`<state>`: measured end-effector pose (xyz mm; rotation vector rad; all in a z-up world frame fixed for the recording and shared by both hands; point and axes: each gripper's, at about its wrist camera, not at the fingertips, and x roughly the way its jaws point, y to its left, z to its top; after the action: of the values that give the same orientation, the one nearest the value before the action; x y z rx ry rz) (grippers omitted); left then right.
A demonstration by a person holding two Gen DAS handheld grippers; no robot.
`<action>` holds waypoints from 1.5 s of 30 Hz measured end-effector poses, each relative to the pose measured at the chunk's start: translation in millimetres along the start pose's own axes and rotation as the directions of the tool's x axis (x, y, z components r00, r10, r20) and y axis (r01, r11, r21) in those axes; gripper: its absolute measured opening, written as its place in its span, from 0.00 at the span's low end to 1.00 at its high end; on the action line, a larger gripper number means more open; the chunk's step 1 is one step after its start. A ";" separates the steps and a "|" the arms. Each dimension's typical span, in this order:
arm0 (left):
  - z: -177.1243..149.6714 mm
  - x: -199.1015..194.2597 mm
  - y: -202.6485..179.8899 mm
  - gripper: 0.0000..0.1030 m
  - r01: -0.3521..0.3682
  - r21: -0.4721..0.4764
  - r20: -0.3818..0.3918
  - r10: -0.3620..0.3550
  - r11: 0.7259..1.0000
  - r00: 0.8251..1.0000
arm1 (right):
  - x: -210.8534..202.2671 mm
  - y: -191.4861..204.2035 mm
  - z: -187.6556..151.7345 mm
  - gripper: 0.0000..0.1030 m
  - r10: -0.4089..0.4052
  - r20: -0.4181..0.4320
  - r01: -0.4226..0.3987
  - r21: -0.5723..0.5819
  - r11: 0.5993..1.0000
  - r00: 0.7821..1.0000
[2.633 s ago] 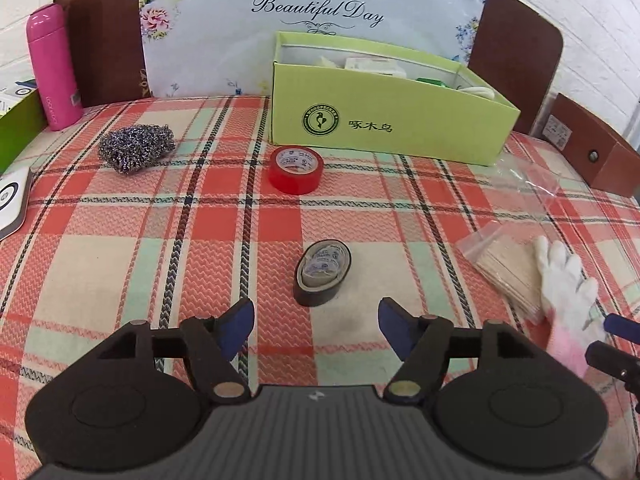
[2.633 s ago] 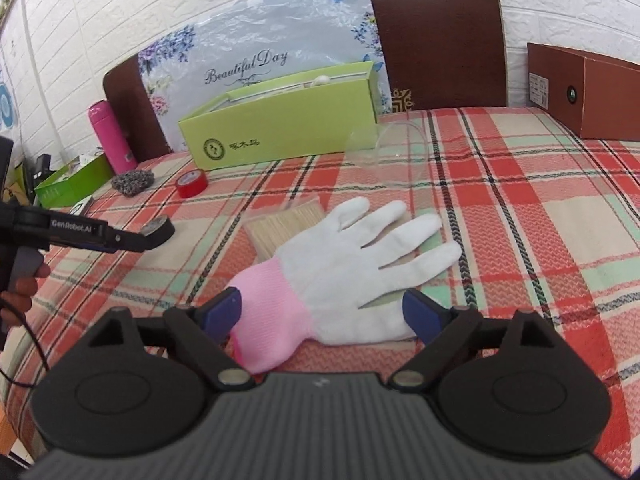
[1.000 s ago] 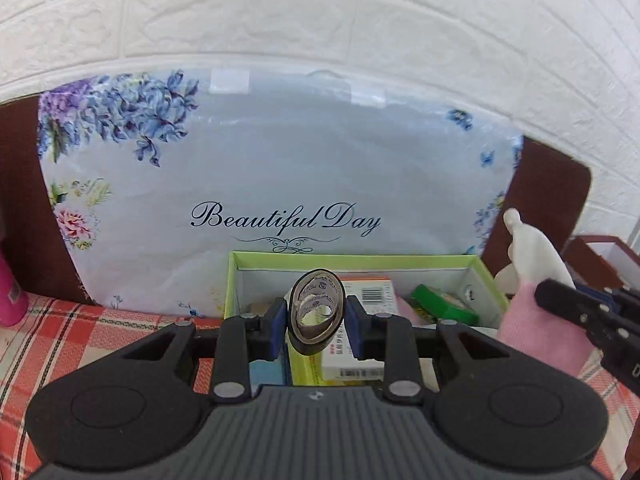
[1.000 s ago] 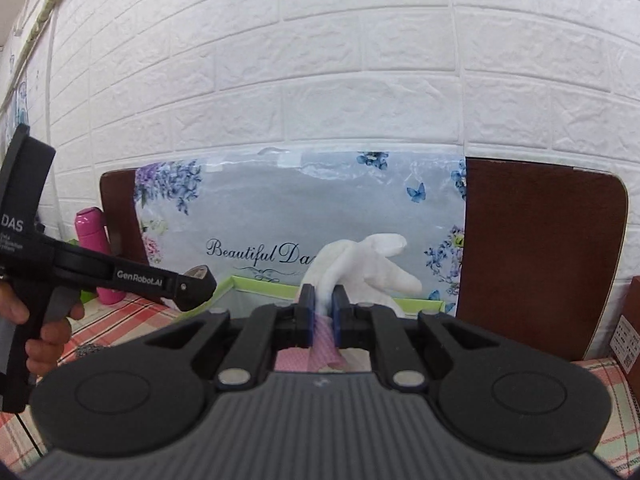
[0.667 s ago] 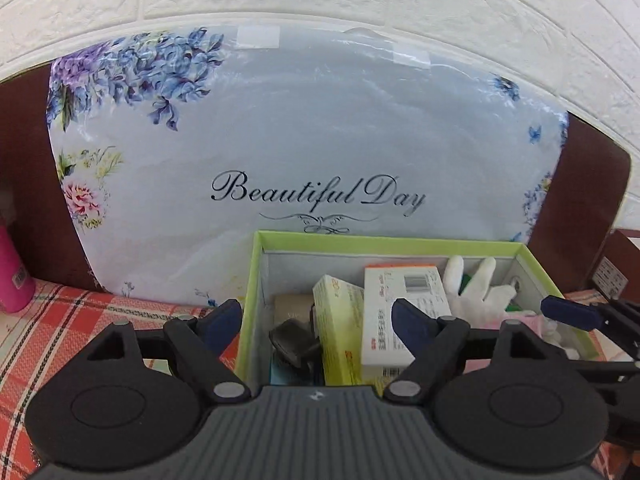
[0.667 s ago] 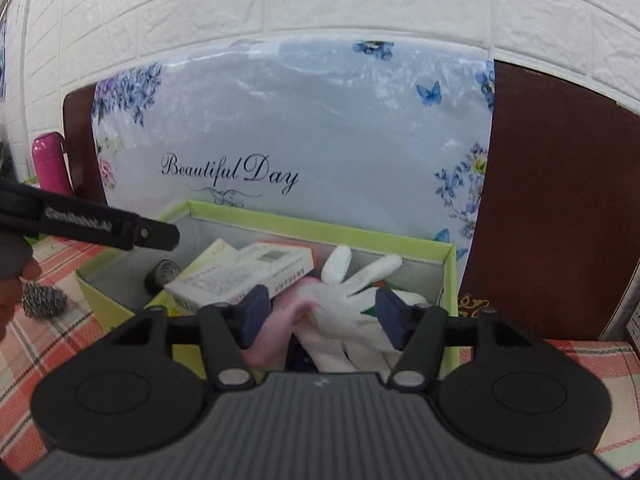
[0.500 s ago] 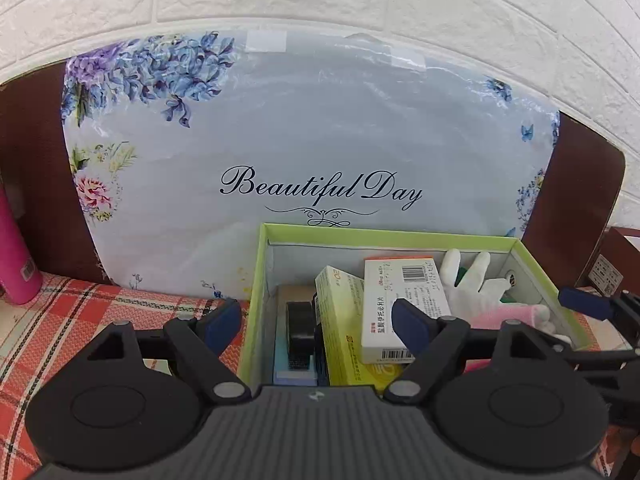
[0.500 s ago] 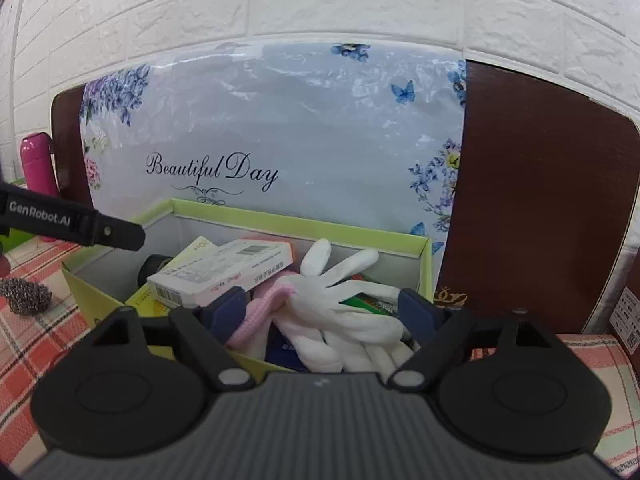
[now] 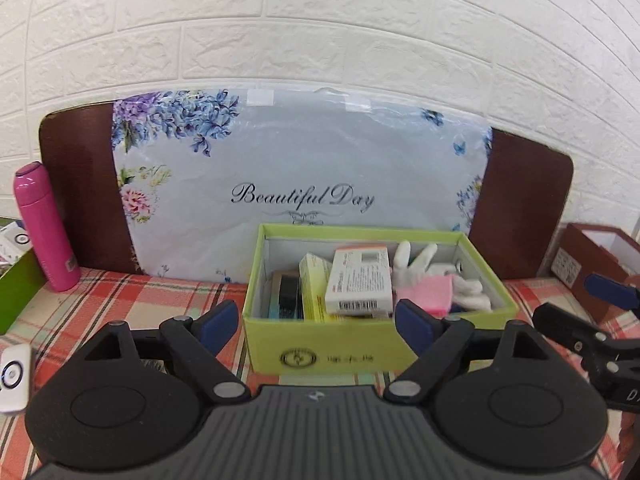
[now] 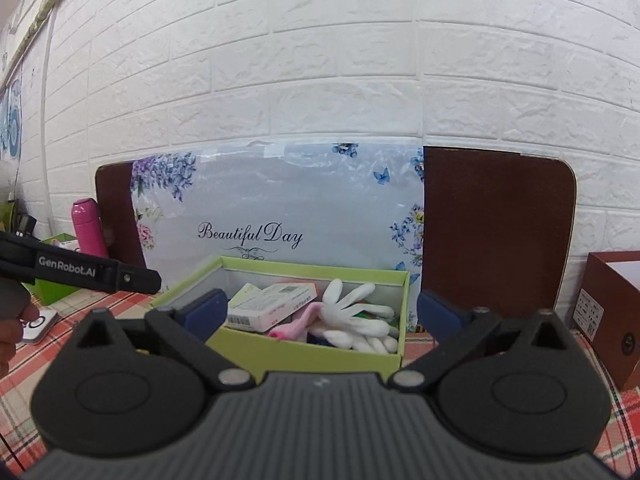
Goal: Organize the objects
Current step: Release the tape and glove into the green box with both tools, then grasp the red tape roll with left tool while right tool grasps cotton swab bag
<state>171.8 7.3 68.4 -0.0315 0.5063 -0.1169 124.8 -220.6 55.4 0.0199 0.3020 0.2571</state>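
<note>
The green box stands on the checked cloth in front of both grippers. Inside it lie the white glove with a pink cuff, a black tape roll at its left end, and medicine cartons. My left gripper hangs before the box's front wall, its jaws opening with nothing between them. In the right wrist view the glove rests in the box. My right gripper hovers just short of it, its jaws also opening and empty. The left gripper's finger reaches in from the left.
A floral "Beautiful Day" bag leans on the wall behind the box. A pink bottle and another green box stand at the left, a white device lies at the near left, and a brown box stands at the right.
The left gripper let go of the tape roll and the right let go of the glove; both now lie in the green box. Both grippers opened wide and drew back from the box.
</note>
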 end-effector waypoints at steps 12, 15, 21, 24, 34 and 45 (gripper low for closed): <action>-75.5 -18.1 -9.6 0.86 -0.009 -0.004 -0.156 0.008 1.000 0.988 | -54.2 10.1 -62.4 1.00 0.012 -0.114 -0.007 0.044 0.999 0.993; -88.3 -19.1 -5.7 0.86 -0.024 -0.017 -0.189 0.021 1.000 0.982 | -57.7 11.4 -78.4 1.00 0.008 -0.154 0.001 0.055 0.998 0.988; -105.6 -19.3 4.4 0.86 -0.055 -0.045 -0.239 0.042 0.997 0.970 | -54.3 17.4 -104.9 1.00 0.020 -0.245 -0.003 0.070 0.998 0.969; -111.5 -19.9 9.0 0.86 -0.068 -0.051 -0.252 0.053 0.996 0.966 | -46.9 21.7 -116.5 1.00 0.027 -0.291 -0.010 0.061 0.998 0.956; -117.2 -10.5 22.2 0.86 -0.109 -0.054 -0.256 0.092 0.993 0.962 | -13.3 38.7 -130.6 0.97 0.031 -0.360 -0.040 -0.019 0.999 0.932; -69.7 58.9 24.9 0.86 -0.131 0.002 -0.185 0.129 0.991 0.974 | -40.0 45.7 -126.5 0.36 0.087 -0.377 -0.085 0.021 0.996 0.922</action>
<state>191.7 25.0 -22.4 0.0033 0.6931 0.0117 39.1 -189.0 -51.1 -0.0128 0.6875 0.3483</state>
